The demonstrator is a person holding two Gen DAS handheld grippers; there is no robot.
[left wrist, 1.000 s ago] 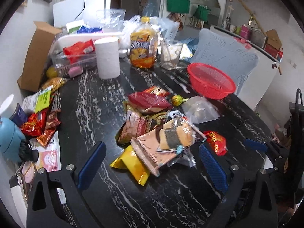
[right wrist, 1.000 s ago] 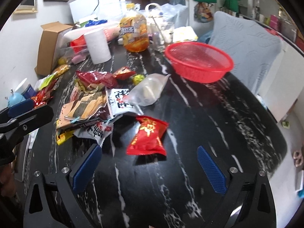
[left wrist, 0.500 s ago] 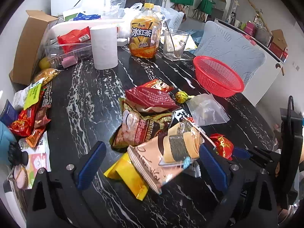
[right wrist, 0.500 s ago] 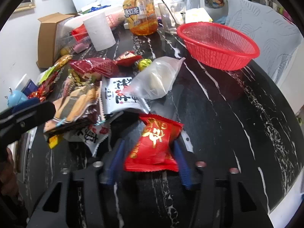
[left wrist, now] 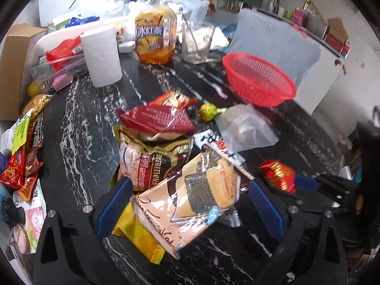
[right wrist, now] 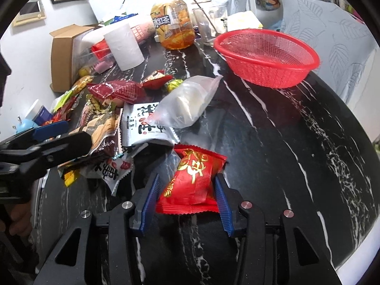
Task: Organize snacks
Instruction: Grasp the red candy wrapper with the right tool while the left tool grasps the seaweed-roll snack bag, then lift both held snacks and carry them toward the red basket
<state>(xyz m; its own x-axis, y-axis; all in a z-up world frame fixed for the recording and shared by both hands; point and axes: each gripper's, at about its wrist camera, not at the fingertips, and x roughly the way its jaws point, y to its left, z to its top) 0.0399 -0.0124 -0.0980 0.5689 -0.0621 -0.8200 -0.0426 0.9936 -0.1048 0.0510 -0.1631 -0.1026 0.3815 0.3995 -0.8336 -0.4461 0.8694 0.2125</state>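
Observation:
A red snack packet (right wrist: 192,178) lies on the black marble table (right wrist: 273,142), between the blue pads of my right gripper (right wrist: 187,199). Its jaws are closing and both pads press the packet's sides. The same packet (left wrist: 277,173) shows at the right of the left wrist view. My left gripper (left wrist: 190,201) stands wide open, straddling a tan packet of seaweed-wrapped cakes (left wrist: 190,190) that tops a pile of snack bags. The pads do not touch it. The left gripper (right wrist: 54,137) also appears at the left edge of the right wrist view. A red mesh basket (right wrist: 266,57) stands empty at the back right.
A clear zip bag (right wrist: 190,104) lies between the pile and the basket. Behind stand a paper roll (right wrist: 123,47), an orange tea bottle (right wrist: 173,26), a glass (right wrist: 209,23) and a cardboard box (right wrist: 61,54). More snack bags (left wrist: 21,156) lie along the left edge. A padded chair (right wrist: 332,38) is beyond the basket.
My right gripper went from wide open to closed on the red packet after moving down onto it. My left gripper moved forward and down, so the tan packet now sits between its fingers.

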